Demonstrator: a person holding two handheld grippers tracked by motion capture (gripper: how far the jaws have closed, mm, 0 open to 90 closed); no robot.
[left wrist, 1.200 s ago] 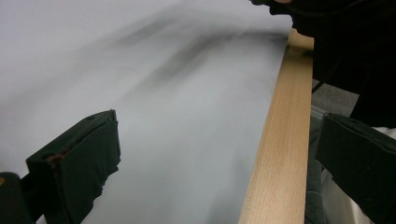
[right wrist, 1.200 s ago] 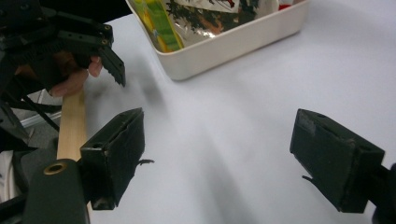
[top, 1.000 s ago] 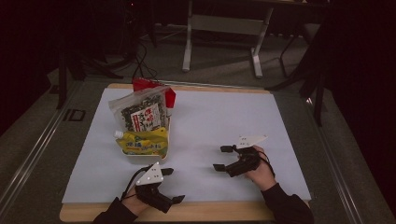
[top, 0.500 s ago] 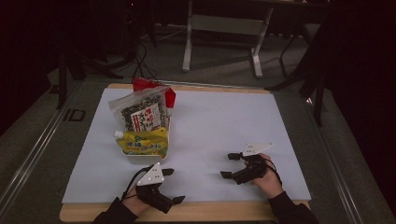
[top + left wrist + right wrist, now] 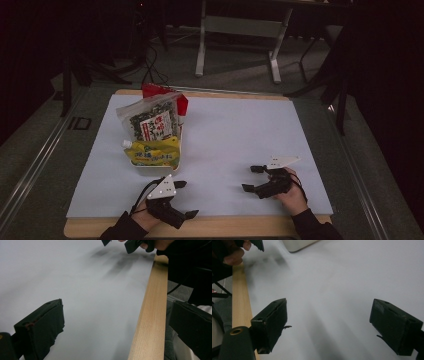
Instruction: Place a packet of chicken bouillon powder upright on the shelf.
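Red packet (image 5: 152, 91) hiding mostly behind the seaweed bag (image 5: 150, 120), print on the yellow pouch (image 5: 152, 154) too small for reading, white tray (image 5: 298, 245) being cut off by the frame's top edge, right gripper (image 5: 117, 243) blurring beside the counter (image 5: 150, 315) edge

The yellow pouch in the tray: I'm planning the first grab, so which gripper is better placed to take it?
Probably the left gripper: it sits open just below the yellow pouch, while the right gripper, also open, lies farther off across the white mat.

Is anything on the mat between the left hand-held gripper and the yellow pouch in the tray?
Nothing visible. Bare white mat lies between the left hand-held gripper and the yellow pouch, which sits in the tray just ahead of it.
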